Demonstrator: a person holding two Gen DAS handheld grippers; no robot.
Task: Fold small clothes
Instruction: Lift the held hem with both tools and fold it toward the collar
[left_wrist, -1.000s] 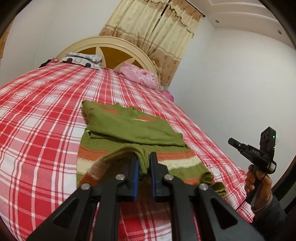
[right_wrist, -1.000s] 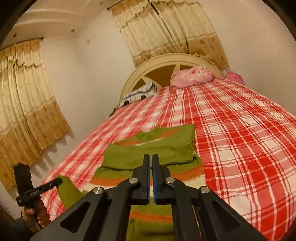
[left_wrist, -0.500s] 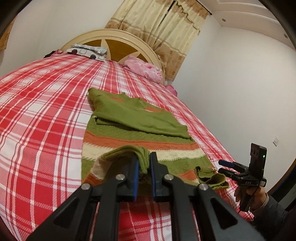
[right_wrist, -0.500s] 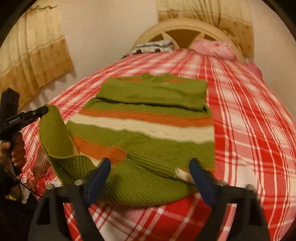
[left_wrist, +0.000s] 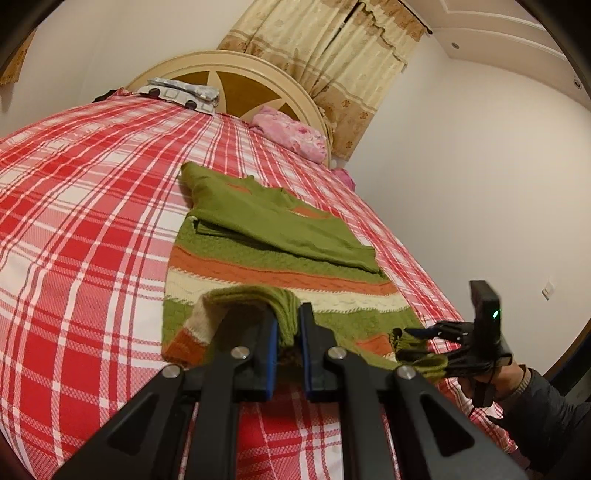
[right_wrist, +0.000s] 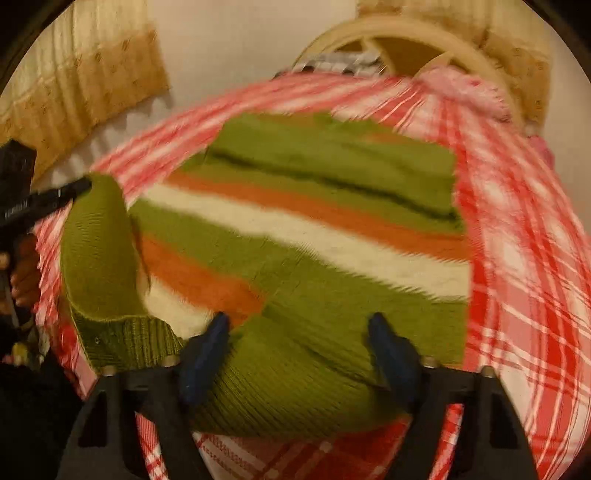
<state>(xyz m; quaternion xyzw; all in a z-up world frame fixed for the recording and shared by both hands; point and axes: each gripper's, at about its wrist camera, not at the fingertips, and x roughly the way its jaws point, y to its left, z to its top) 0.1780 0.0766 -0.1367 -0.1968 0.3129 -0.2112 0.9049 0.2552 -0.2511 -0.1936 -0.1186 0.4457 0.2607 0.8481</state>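
A small green sweater (left_wrist: 273, 236) with orange and cream stripes lies on the red plaid bed, its sleeves folded across the chest. My left gripper (left_wrist: 288, 325) is shut on the lifted lower-left hem corner. My right gripper (right_wrist: 299, 325) is open, its jaws wide apart over the ribbed lower-right hem of the sweater (right_wrist: 295, 266); this view is blurred. The right gripper also shows in the left wrist view (left_wrist: 436, 336), and the left gripper shows in the right wrist view (right_wrist: 77, 186), holding the raised corner.
The red plaid bed (left_wrist: 74, 221) has a cream headboard (left_wrist: 229, 74), a pink pillow (left_wrist: 288, 133) and a patterned pillow (left_wrist: 181, 92) at its far end. A white wall (left_wrist: 461, 184) runs along the bed's right side. Curtains (right_wrist: 74, 92) hang on the left.
My right gripper has opened and dropped close onto the sweater's lower-right hem. My left gripper still holds its hem corner and has moved slightly nearer the bed.
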